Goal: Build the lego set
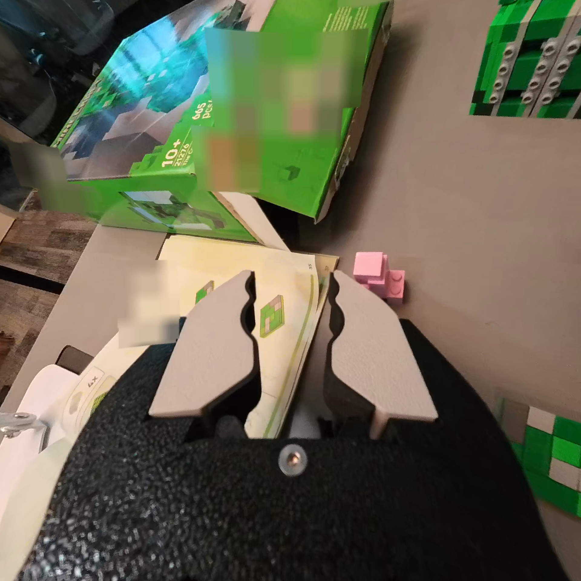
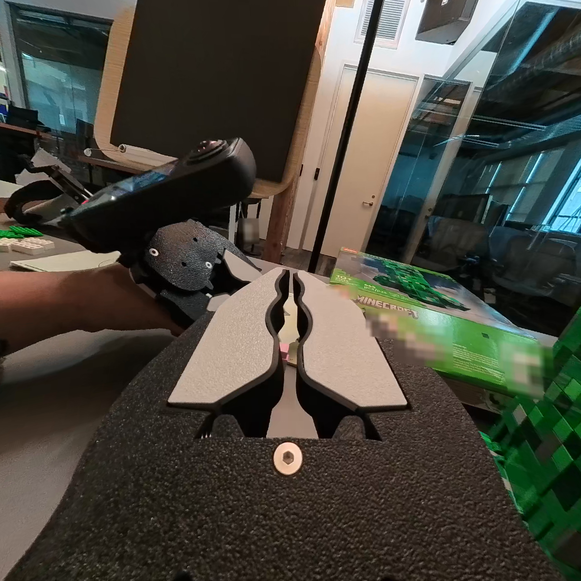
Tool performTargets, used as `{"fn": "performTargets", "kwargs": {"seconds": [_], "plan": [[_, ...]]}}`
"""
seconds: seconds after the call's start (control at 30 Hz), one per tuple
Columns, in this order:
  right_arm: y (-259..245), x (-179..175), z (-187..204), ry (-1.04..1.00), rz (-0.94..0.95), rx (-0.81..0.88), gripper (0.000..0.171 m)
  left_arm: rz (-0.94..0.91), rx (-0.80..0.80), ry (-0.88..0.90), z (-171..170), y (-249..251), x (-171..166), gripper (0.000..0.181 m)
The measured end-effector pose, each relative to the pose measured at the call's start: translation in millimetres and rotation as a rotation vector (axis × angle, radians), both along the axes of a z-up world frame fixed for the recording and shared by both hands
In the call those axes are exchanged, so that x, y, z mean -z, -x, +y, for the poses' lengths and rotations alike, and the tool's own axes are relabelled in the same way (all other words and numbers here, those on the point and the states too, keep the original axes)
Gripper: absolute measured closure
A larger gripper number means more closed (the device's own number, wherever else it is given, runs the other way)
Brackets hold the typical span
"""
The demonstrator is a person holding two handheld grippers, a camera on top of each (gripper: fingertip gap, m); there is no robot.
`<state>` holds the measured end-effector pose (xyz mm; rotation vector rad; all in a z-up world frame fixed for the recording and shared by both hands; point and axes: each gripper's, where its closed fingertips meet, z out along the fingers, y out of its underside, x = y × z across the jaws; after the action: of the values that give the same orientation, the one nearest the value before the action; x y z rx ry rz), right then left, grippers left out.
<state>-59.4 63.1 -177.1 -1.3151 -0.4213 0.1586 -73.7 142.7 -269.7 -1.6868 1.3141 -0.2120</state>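
Lego box [image 1: 151, 132] lay flat at the table's [image 1: 440, 220] far edge, green built sections [image 1: 531, 63] to its right, the instruction booklet [image 1: 283, 314] under the left gripper [image 1: 291, 276]. Its fingers were spread, empty. A small pink build [image 1: 382, 278] sat just right of them, nearer this hand. The right gripper [image 2: 290, 275] was nearly clenched, holding nothing I could make out.
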Motion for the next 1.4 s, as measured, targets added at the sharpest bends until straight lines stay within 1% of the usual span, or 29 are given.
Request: {"fn": "performTargets", "kwargs": {"seconds": [0.2, 0.3, 0.37, 0.4, 0.43, 0.47, 0.57, 0.63, 0.77, 0.9, 0.97, 1.07, 1.13, 1.4], "plan": [[1, 1, 1, 0.004, -0.001, -0.002, 0.169, -0.005, 0.003, 0.009, 3, -9, 3, 0.138], [1, 1, 1, 0.005, 0.0, -0.003, 0.169, 0.019, -0.035, -0.008, 10, -7, 6, 0.141], [1, 1, 1, 0.004, -0.001, -0.003, 0.169, 0.03, -0.061, -0.023, 14, -4, 6, 0.148], [1, 1, 1, 0.004, -0.002, -0.003, 0.169, 0.035, -0.071, -0.029, 15, -3, 6, 0.158], [1, 1, 1, 0.004, -0.002, -0.003, 0.169, 0.04, -0.076, -0.032, 15, -1, 6, 0.174], [1, 1, 1, 0.004, -0.001, -0.004, 0.169, 0.04, -0.082, -0.037, 16, 1, 5, 0.181], [1, 1, 1, 0.004, -0.001, -0.007, 0.169, 0.007, -0.102, -0.023, 17, 6, 0, 0.181], [2, 1, 0, 0.003, -0.004, -0.009, 0.169, -0.051, -0.139, -0.034, 20, 14, -12, 0.181], [4, 1, -1, -0.005, -0.022, -0.014, 0.17, -0.188, -0.274, -0.098, 26, 47, -40, 0.181], [11, 1, -4, -0.025, -0.063, -0.029, 0.171, -0.319, -0.473, -0.184, 25, 105, -68, 0.181], [14, 1, -6, -0.036, -0.088, -0.037, 0.171, -0.336, -0.581, -0.233, 20, 140, -77, 0.181], [18, 2, -7, -0.044, -0.108, -0.044, 0.171, -0.269, -0.709, -0.271, 8, 184, -77, 0.181], [18, 3, -6, -0.042, -0.115, -0.044, 0.171, -0.241, -0.76, -0.269, -3, 204, -72, 0.181], [20, 5, -6, -0.046, -0.146, -0.04, 0.171, -0.161, -0.873, -0.19, -35, 255, -51, 0.181]]}}
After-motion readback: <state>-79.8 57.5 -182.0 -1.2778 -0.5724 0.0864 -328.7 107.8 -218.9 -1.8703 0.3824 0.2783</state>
